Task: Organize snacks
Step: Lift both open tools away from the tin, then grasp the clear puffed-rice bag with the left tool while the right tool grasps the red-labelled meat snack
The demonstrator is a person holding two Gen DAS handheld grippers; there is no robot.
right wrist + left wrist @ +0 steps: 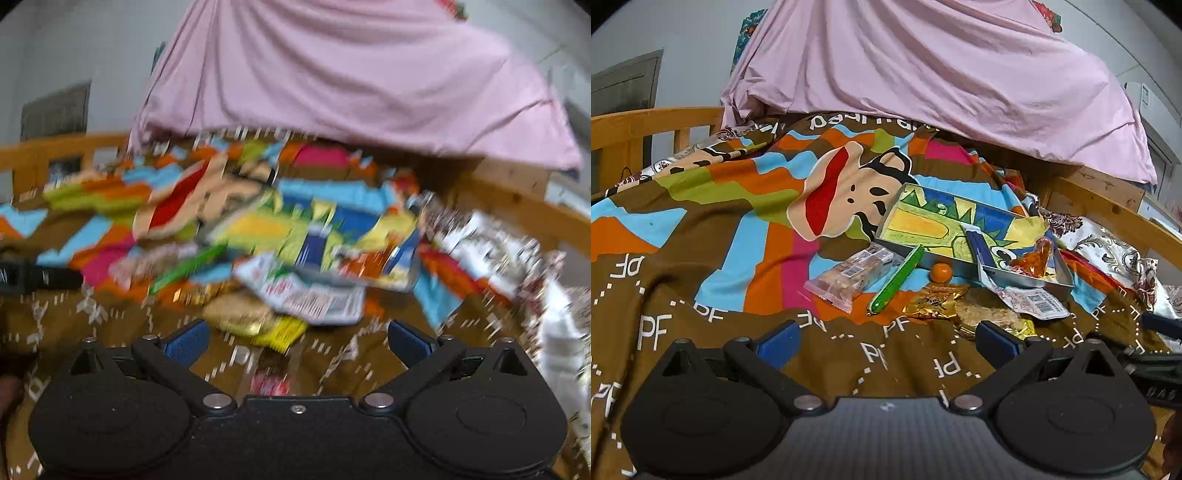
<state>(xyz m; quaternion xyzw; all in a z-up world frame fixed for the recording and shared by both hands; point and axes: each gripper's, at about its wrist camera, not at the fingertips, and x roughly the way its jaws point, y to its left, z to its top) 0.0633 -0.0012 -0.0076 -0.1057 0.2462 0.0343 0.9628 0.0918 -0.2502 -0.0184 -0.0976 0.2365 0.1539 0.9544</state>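
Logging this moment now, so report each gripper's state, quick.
Left gripper: open, holding nothing, above the blanket.
Right gripper: open, holding nothing; its view is motion-blurred, with snack packets ahead.

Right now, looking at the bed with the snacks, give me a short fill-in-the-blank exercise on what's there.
1. The small round candy beside the tin tray is ____ in colour.
2. The long stick snack lying on the blanket is ____.
3. The left gripper has its fingers spread ____.
4. The big sheet draped behind the blanket is ____.

Missing words: orange; green; open; pink
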